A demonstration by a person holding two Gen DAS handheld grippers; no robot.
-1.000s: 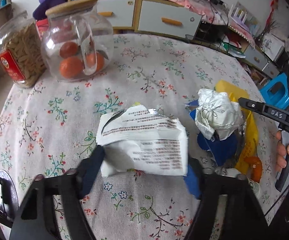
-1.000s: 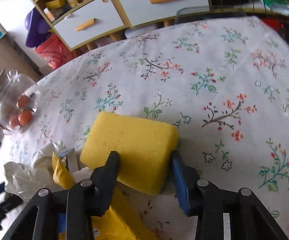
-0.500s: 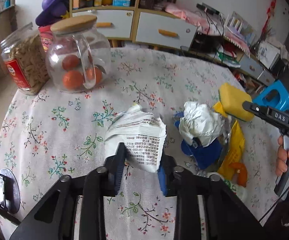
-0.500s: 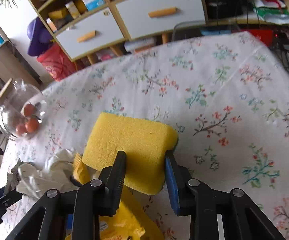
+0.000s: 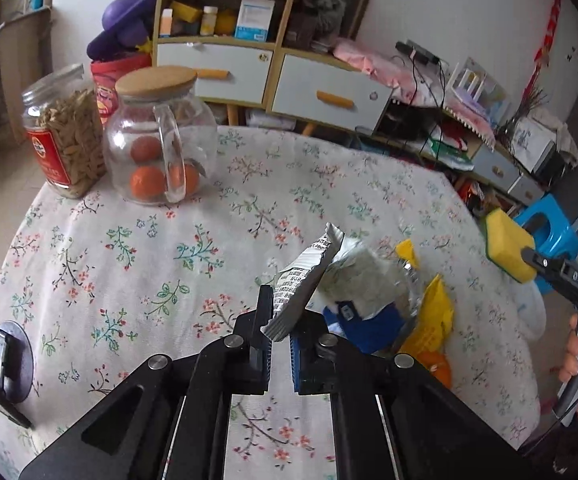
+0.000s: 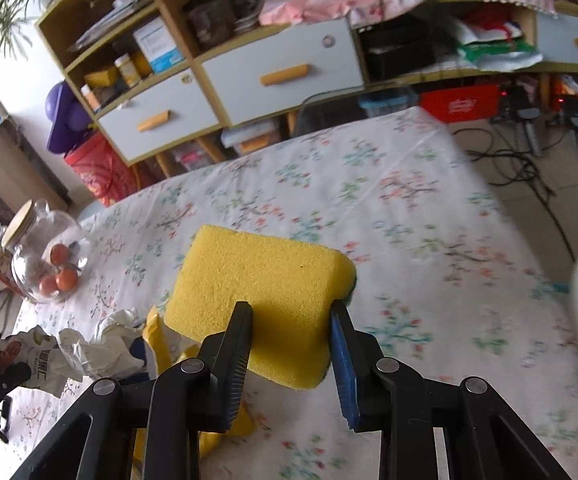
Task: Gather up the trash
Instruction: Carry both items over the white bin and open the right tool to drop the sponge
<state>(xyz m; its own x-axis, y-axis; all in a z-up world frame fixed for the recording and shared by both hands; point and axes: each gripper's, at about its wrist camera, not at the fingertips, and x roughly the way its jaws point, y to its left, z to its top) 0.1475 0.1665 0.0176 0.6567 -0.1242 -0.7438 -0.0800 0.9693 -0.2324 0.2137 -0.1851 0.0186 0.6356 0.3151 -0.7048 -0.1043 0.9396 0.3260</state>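
1. Yellow sponge (image 6: pixel 265 292), pinched by the right gripper (image 6: pixel 291 320) above the floral table (image 5: pixel 129 240), long axis toward 11 o'clock; its near underside is hidden.
2. Printed wrapper (image 5: pixel 301 284), flattened in the clamped left gripper (image 5: pixel 279 320), points to 1 o'clock; lettering unreadable.

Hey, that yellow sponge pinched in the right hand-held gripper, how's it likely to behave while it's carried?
The yellow sponge probably squashes easily: its sides dent inward where the right hand-held gripper pinches it. It looks light, since it sticks out unsupported without sagging. Its rough, porous surface likely resists slipping.
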